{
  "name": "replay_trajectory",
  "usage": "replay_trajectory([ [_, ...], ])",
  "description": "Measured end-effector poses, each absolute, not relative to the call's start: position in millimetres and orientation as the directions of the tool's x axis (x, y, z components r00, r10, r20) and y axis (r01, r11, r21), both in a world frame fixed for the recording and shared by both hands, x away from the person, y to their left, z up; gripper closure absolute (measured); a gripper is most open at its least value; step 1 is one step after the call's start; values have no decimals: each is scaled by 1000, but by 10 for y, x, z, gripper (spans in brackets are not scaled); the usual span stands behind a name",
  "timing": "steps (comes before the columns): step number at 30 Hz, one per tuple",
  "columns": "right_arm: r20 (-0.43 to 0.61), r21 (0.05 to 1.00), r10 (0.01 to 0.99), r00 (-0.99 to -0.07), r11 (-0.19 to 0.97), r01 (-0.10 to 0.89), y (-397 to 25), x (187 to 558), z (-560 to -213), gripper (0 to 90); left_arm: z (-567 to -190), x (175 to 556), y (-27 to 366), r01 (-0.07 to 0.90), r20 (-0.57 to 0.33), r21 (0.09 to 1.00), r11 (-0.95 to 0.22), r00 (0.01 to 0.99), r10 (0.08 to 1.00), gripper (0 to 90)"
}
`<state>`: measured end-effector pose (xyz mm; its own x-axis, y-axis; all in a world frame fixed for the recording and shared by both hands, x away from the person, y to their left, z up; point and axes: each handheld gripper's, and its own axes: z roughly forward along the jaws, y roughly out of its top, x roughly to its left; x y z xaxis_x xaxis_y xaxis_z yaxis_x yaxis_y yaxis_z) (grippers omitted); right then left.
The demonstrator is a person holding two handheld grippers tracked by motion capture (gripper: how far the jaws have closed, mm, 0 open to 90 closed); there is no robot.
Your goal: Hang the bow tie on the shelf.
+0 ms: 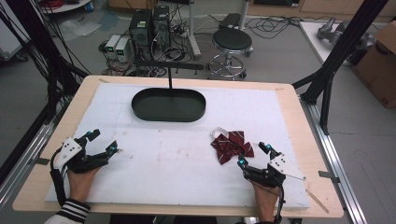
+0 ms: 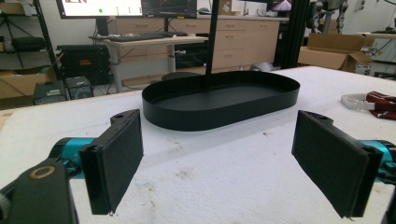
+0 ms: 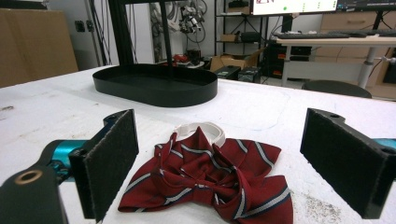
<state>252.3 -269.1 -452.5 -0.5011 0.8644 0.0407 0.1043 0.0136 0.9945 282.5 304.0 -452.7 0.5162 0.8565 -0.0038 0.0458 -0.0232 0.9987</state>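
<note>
A dark red bow tie (image 1: 230, 146) with pale stripes and a white strap lies on the white mat, right of centre. My right gripper (image 1: 253, 155) rests open just behind it, and in the right gripper view the bow tie (image 3: 210, 175) lies between and ahead of the spread pads (image 3: 109, 161). At the mat's left side my left gripper (image 1: 102, 141) is open and holds nothing. A black oval tray (image 1: 168, 105) sits empty at the far middle; in the left gripper view the tray (image 2: 219, 100) lies ahead of the pads and the bow tie (image 2: 380, 105) peeks in at the right edge.
The white mat (image 1: 177, 149) covers most of a wooden table (image 1: 299, 121). A thin black post (image 1: 170, 77) rises behind the tray. A black frame strut (image 1: 336, 56) stands at the table's right. A stool (image 1: 231, 44) and computers are on the floor beyond.
</note>
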Motion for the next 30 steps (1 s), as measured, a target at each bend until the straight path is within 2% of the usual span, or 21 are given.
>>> replay_trajectory([
  [18, 45, 989, 858, -512, 33, 143, -2665, 2562, -4484, 102, -4530, 2816, 3039, 36, 0, 999, -22, 511, 859, 168],
  [27, 52, 980, 847, -530, 59, 191, -2654, 2717, -4244, 103, -4531, 2815, 3038, 36, -2, 999, -19, 509, 861, 169],
  [30, 28, 966, 837, -547, 119, 231, -2618, 2820, -4151, 104, -4530, 2818, 3044, 39, -7, 999, -14, 510, 860, 170],
])
